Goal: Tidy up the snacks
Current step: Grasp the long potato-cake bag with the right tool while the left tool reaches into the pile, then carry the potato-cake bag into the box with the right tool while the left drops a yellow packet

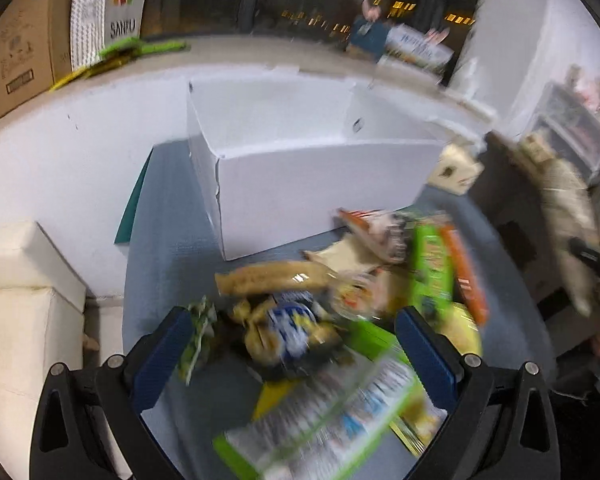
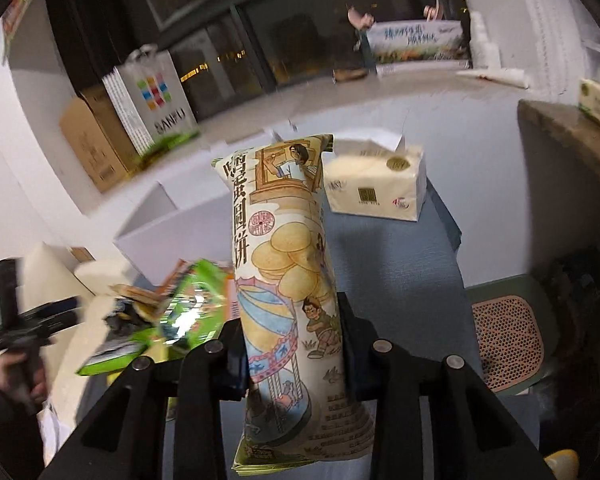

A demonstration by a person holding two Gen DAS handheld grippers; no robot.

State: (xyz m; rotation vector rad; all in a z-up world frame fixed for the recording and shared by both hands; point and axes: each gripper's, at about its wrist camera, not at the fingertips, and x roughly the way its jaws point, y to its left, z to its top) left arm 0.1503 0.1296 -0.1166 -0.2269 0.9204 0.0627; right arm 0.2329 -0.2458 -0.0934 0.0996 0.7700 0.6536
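Your right gripper (image 2: 292,344) is clamping a tall biscuit packet (image 2: 286,280) between its jaws, holding it upright above the grey table (image 2: 392,264). The packet is printed with round biscuits and cartoon figures, and its top is reaching up in front of the tissue pack (image 2: 376,184) sitting farther back on the table.

Your left gripper (image 1: 296,344) is hovering with its jaws spread wide and nothing between them, blue pads (image 1: 424,344) facing inward. Directly below it a heap of snack packets (image 1: 340,300) is lying on the table; the view is blurred, so individual packets are hard to tell apart. A green carton (image 1: 430,268) is lying at the right of the heap.

Beyond the heap, the white box (image 1: 300,184) is standing open-topped, its near wall just beside the farthest packets. Its inside is showing only bare white walls.
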